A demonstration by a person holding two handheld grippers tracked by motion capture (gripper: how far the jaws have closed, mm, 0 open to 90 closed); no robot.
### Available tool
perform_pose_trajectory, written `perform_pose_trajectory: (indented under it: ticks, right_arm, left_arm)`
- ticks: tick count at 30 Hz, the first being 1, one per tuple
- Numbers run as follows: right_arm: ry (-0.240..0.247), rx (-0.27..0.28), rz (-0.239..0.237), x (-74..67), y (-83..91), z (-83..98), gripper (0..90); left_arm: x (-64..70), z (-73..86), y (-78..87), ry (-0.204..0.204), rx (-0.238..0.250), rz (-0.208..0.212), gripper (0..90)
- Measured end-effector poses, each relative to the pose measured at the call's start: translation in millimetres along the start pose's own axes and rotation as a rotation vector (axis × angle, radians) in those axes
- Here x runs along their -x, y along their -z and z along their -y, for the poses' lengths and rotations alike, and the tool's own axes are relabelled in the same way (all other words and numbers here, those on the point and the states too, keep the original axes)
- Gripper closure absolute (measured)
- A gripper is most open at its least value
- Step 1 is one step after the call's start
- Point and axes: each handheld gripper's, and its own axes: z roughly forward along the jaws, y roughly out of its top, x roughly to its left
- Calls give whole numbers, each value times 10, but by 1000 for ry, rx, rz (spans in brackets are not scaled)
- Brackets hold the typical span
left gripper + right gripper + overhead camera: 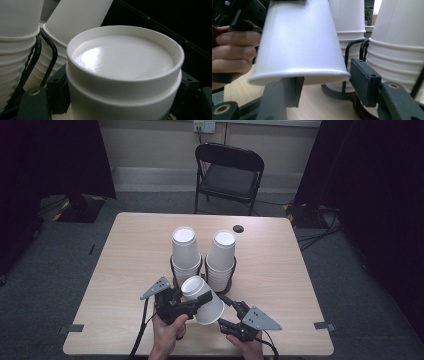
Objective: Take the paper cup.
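Left gripper (199,302) pinches nested cups (202,299) near the base while the right gripper (226,312), half spread, straddles the rim; next, clamp rim, pull outer cup free.

A light wood-grain counter (130,265) carries two tall stacks of upturned white paper cups (184,251) (222,256), each standing in a black wire holder (174,271), side by side near its middle. Behind the counter stands a black folding metal chair (229,176) on grey carpet floor (65,250). A small dark round hole (238,228) marks the counter's far edge.
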Motion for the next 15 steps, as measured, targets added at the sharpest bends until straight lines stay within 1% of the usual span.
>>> perform_pose_trajectory:
  ticks: [2,3,4,6,7,9,10,12,13,14,15]
  right_arm:
    - [14,10,6,16,-48,-13,484]
    - [21,13,8,23,-72,-15,492]
    - [23,14,12,33,-97,-15,498]
    - [27,15,13,41,-121,-18,506]
    - [40,28,24,48,-148,-31,528]
    - [55,52,27,46,-158,-52,555]
    - [61,56,33,42,-158,-62,579]
    - [62,45,37,48,-163,-76,644]
    - [65,40,29,53,-164,-75,666]
    - [65,40,29,53,-164,-75,666]
    - [62,35,30,52,-160,-73,693]
  left_arm:
    - [5,-18,-1,13,4,2,214]
    - [5,-18,-1,13,4,2,214]
    - [22,-37,-4,29,5,14,214]
    - [40,-43,-8,24,4,15,214]
    - [69,-44,-28,10,-4,12,213]
    - [71,-31,-57,23,-14,25,213]
    - [69,-23,-69,19,-23,28,213]
    - [75,-9,-84,21,-28,32,211]
    - [75,-9,-84,21,-28,32,210]
    - [80,-6,-84,16,-27,27,210]
    - [83,-7,-80,15,-31,31,209]
